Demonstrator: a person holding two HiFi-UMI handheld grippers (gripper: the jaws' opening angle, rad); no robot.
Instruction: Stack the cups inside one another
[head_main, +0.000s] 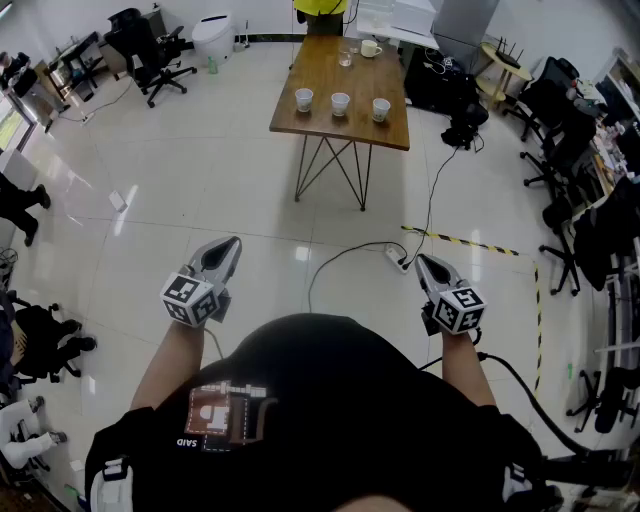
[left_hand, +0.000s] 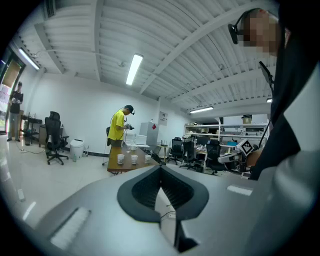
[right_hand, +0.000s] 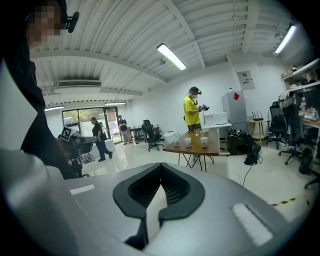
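**Both grippers closed and empty, well short of the counter**

I had the left gripper (head_main: 232, 243) and the right gripper (head_main: 422, 260) held out in front of me over the tiled floor (head_main: 200, 200). Both were aimed roughly towards the wooden counter (head_main: 322, 68) and well apart from it. In the left gripper view the fingers met at their tips with nothing between them. The right gripper view showed the same: fingers pressed together, gripping nothing.

The cups stood unstacked on the near part of the counter, in a row across its width, each upright and apart from its neighbours. From the head view these were the left cup (head_main: 304, 99), the middle cup (head_main: 340, 103) and the right cup (head_main: 381, 109). All three were white.

Towards the far end of the counter sat a pale mug (head_main: 371, 47), and just beside it a small glass (head_main: 345, 57). A person in a yellow shirt (right_hand: 190, 112) stood at that far end.

On the floor on my side of the counter lay a power strip (head_main: 397, 262), and a strip of yellow-and-black tape (head_main: 460, 240) ran off to its right. A dark office chair (head_main: 150, 50) stood well to the left of the counter's far end.
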